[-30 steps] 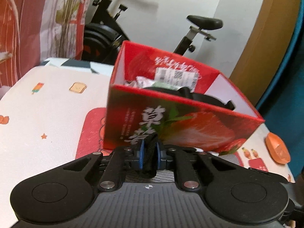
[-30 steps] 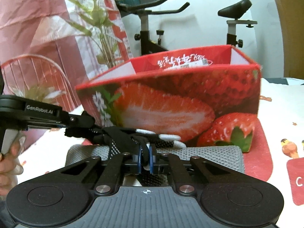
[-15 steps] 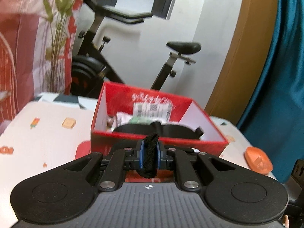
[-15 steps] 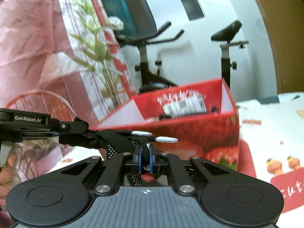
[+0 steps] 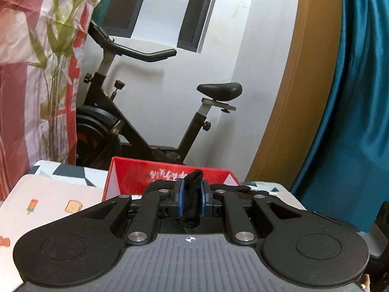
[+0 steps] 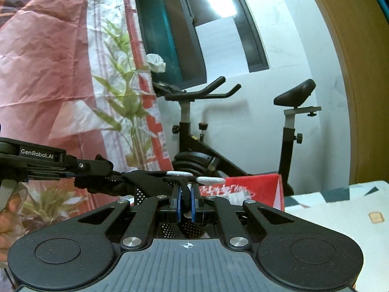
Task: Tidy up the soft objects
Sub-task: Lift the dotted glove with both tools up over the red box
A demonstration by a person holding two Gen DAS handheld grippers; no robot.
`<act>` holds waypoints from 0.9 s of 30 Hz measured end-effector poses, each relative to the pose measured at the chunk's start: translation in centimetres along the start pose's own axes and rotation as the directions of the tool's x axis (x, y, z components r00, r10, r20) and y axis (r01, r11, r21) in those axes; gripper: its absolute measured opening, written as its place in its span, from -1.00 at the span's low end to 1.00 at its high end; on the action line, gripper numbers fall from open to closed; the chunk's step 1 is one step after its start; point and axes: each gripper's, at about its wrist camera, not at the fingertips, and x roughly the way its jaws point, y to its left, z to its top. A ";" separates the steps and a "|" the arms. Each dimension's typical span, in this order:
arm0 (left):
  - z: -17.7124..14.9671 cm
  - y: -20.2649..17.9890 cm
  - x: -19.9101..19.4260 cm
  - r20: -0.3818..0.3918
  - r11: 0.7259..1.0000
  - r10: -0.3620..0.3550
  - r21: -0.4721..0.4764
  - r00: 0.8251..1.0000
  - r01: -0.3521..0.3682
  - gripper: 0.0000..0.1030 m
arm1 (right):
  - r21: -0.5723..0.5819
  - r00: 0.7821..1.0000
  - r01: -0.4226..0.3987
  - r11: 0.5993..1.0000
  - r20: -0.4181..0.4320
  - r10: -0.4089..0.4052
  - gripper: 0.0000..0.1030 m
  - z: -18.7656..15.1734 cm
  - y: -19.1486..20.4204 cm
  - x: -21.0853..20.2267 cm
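Holding a black glove stretched between my two grippers, I carry it in the air just short of the red box, above its rim. My left gripper is clenched on a bunched fold of the black knit, and my right gripper is clamped tight on another part of it. I judge that I pinch it at two places so the limp fabric stays spread and cannot sag or snag on the box wall as it goes in. In the right wrist view its long axis runs about level, from the left gripper at the left edge across to my right gripper, and the pale fingertips point rightward, over the box.
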 end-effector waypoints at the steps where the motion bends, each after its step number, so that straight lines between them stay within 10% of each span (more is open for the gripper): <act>1: 0.3 0.0 0.4 0.002 1.000 0.000 -0.001 1.000 0.000 -0.72 | 0.001 1.000 0.002 1.000 -0.003 -0.002 -0.86 0.4 -0.3 0.5; 14: 2.8 2.4 8.4 -0.050 0.999 0.019 -0.035 0.999 -0.021 -0.72 | 0.041 0.988 0.048 0.998 -0.146 -0.041 -0.86 4.1 -5.0 11.0; 27: 2.2 5.9 15.9 -0.178 0.997 0.007 -0.073 0.984 -0.020 -0.72 | 0.027 0.929 0.090 0.996 -0.362 -0.075 -0.86 2.7 -7.7 18.6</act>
